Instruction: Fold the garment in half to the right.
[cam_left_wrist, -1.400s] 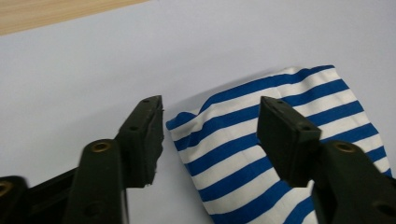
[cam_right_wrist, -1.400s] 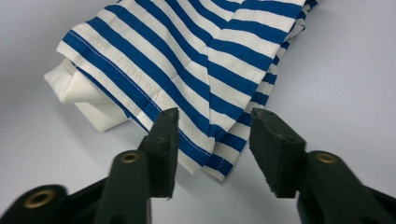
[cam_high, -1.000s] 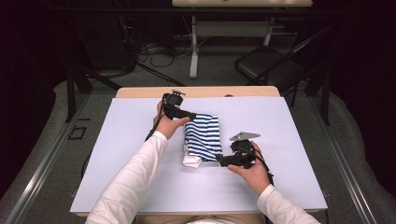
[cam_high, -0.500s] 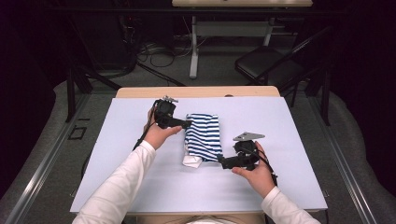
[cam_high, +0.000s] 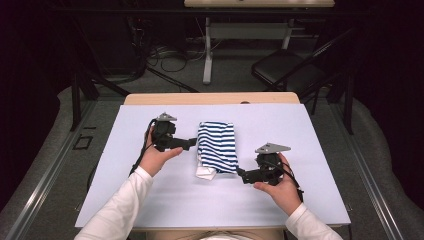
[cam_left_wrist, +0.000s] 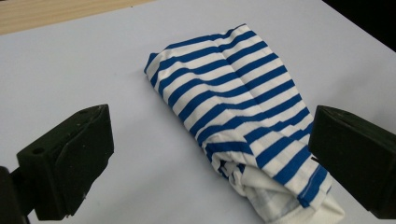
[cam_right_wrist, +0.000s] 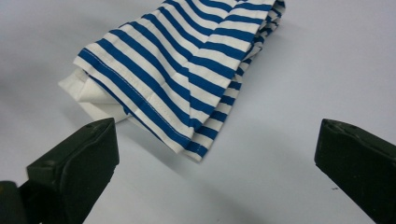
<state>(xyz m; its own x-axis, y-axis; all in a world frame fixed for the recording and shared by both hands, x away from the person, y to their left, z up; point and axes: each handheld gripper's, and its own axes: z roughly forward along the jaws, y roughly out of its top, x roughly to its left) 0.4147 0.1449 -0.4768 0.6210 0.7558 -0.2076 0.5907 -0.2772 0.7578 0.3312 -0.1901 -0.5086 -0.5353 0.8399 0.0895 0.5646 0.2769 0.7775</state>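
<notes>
A folded blue-and-white striped garment (cam_high: 216, 146) lies in the middle of the pale table top (cam_high: 120, 200), with a white inner layer sticking out at its near end (cam_high: 204, 172). My left gripper (cam_high: 190, 144) is just left of the garment, pointing at it. Its jaws have just been opening and stand wide, and the cloth (cam_left_wrist: 233, 102) lies ahead of them untouched. My right gripper (cam_high: 241, 175) sits at the garment's near right corner. Its jaws have also just opened, with the striped hem (cam_right_wrist: 187, 79) ahead of them and only bare table between the pads.
A strip of wooden table edge (cam_high: 210, 98) runs along the far side. Beyond it on the floor are a black chair (cam_high: 285, 75), a white desk leg (cam_high: 207, 55) and loose cables (cam_high: 160, 52). A metal rail (cam_high: 45, 170) runs along the left.
The left hand drew back leftward and toward the person, off the garment's far end. Both grippers' jaws opened wider. The right hand stayed put and the garment lies still.
</notes>
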